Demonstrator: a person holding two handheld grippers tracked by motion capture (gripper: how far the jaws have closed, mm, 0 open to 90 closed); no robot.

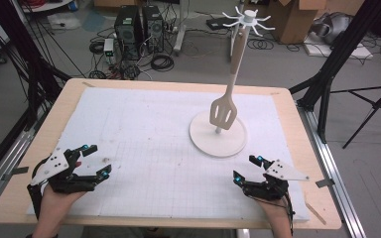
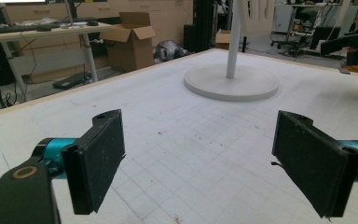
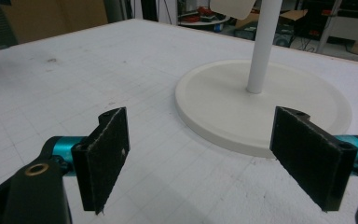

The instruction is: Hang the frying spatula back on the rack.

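Note:
A white rack stands on a round base (image 1: pixel 217 144) right of the table's middle, its pole (image 1: pixel 238 44) rising to a crown of hooks (image 1: pixel 248 19). A cream slotted spatula (image 1: pixel 223 110) hangs from it, head down above the base. My left gripper (image 1: pixel 94 161) rests open at the front left of the white mat, nothing between its jaws. My right gripper (image 1: pixel 246 169) is open at the front right, just short of the base. The left gripper view shows the base (image 2: pixel 231 84) far ahead; in the right gripper view the base (image 3: pixel 223 112) lies close ahead between the pads (image 3: pixel 103 154).
The white gridded mat (image 1: pixel 149 144) covers a wooden table (image 1: pixel 69 87). Behind the table the floor holds computer towers (image 1: pixel 138 25), cables and cardboard boxes. Black stand legs (image 1: pixel 327 74) rise at the table's right side and more at the left.

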